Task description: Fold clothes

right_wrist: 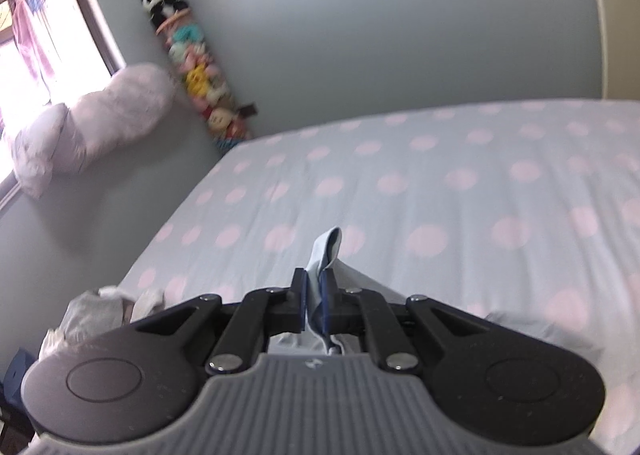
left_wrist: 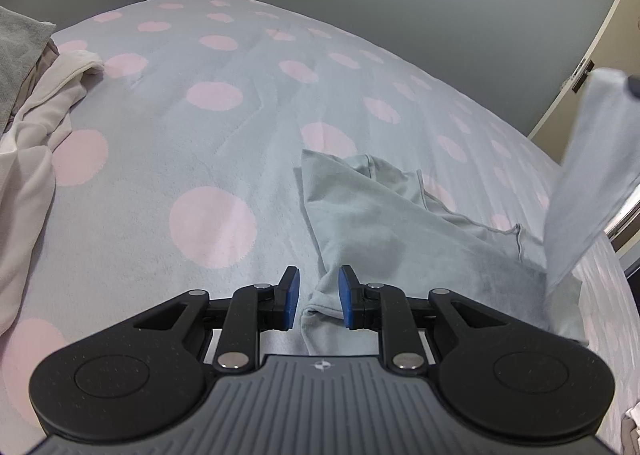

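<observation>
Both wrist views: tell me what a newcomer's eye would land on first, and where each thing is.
First the bedspread, pale blue with big pink dots, filling both views. Next the light blue garment lying rumpled on it just ahead of the left gripper, whose jaws stand apart around a bunched end, while the right gripper has its jaws shut on another part of it. Then the column of plush toys in the far wall corner.
</observation>
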The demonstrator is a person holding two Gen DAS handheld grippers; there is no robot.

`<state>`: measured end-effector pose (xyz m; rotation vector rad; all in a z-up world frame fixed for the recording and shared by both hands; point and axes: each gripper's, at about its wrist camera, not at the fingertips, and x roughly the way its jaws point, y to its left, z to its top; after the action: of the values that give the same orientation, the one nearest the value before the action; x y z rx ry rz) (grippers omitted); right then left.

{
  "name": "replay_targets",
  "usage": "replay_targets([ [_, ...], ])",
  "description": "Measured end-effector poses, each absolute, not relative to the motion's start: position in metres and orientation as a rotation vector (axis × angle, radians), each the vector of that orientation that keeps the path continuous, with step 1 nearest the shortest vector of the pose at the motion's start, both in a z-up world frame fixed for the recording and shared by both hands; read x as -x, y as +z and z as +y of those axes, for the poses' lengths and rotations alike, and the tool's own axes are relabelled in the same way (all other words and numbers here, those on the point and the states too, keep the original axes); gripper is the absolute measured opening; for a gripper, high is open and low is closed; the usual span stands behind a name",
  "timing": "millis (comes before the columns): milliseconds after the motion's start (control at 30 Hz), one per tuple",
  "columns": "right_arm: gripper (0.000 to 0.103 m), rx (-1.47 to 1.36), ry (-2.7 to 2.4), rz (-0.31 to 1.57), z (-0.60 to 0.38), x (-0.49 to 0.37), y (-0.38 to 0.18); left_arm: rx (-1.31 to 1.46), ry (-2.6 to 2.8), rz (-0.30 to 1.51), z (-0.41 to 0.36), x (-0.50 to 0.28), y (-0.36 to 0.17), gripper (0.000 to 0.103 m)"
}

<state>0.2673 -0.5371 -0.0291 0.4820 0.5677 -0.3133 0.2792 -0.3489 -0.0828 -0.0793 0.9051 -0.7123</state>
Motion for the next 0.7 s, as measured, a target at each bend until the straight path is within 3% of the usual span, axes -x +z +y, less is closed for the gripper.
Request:
replay_targets([
  [600,0.009,-0.445,-0.148,0.811,-0.478,-0.374,-0.177,0.108,-0.757,0.894,-0.349,-0.287,-0.092,0.018],
  [700,0.022,-0.457,-0.15,0.81,-0.479,-0.376,-0.185,0.11,-0.788,0.884,-0.352,-0.285,-0.094,0.018],
])
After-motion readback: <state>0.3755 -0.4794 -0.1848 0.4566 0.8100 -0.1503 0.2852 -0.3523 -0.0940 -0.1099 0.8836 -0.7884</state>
